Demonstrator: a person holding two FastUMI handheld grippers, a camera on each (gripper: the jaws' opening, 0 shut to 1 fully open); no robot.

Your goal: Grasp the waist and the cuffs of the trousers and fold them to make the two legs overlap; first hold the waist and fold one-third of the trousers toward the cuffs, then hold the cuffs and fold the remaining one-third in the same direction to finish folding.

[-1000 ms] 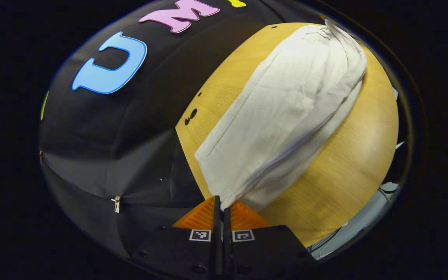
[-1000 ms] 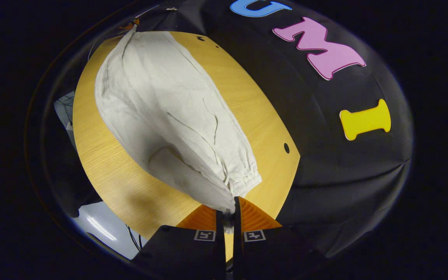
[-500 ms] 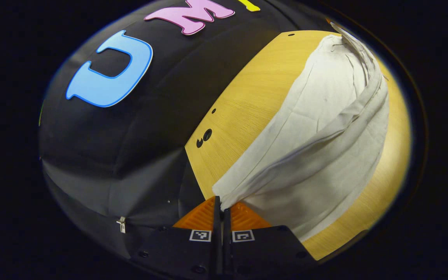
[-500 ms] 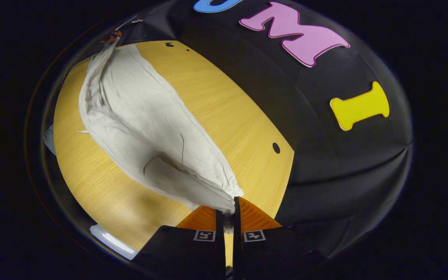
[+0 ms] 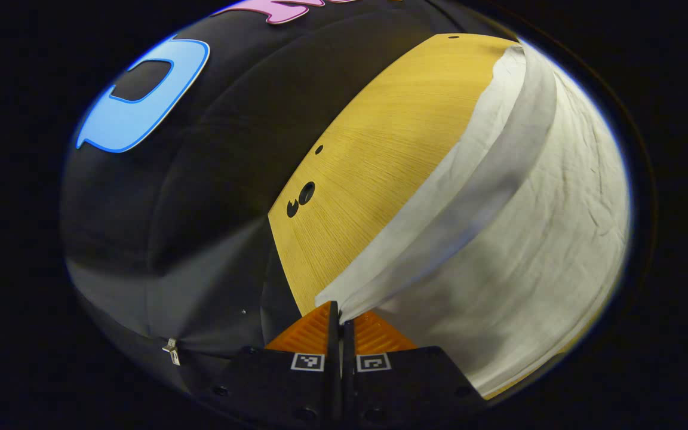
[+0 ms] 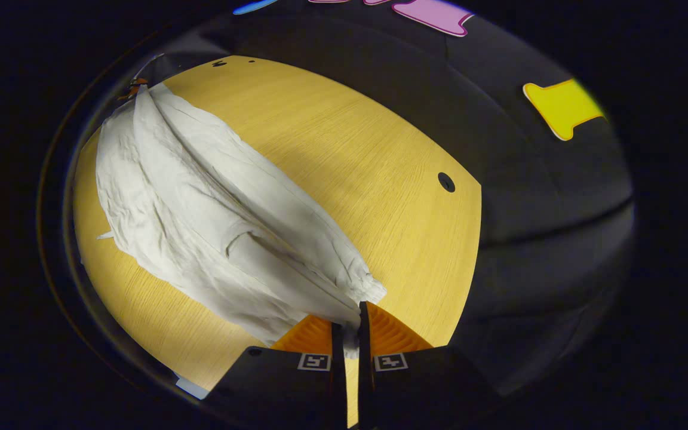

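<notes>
At the bottom of the left gripper view, the left gripper [image 5: 340,322] was pressed together on an end corner of the trousers [image 5: 517,239], both fingers pinching a thin fold of cloth. Same story in the right gripper view: the right gripper [image 6: 348,325] was clamped on the gathered, elasticated end of the trousers [image 6: 200,203].

Key relation: the garment ran straight ahead of each gripper, its long axis stretched between the two grips, so each gripper held one end and neither was nearer the middle. Which end was waist and which cuff could not be settled for sure; the puckered end at the right gripper looked like either.

From the left gripper, cloth spread forward and right, a raised ridge of fabric running away toward the desk's [image 5: 380,149] far edge. From the right gripper, the cloth lay forward and left, creased lengthwise, one layer partly over another, with the desk [image 6: 344,155] bare toward its far edge and its right corner.

Judgement: legs were being brought to overlap; lay-down not yet finished, thirds folds not begun.

Count: one pair of trousers, two grippers, one desk. Small dark holes in the desktop [image 5: 306,193], three in the left gripper view.
</notes>
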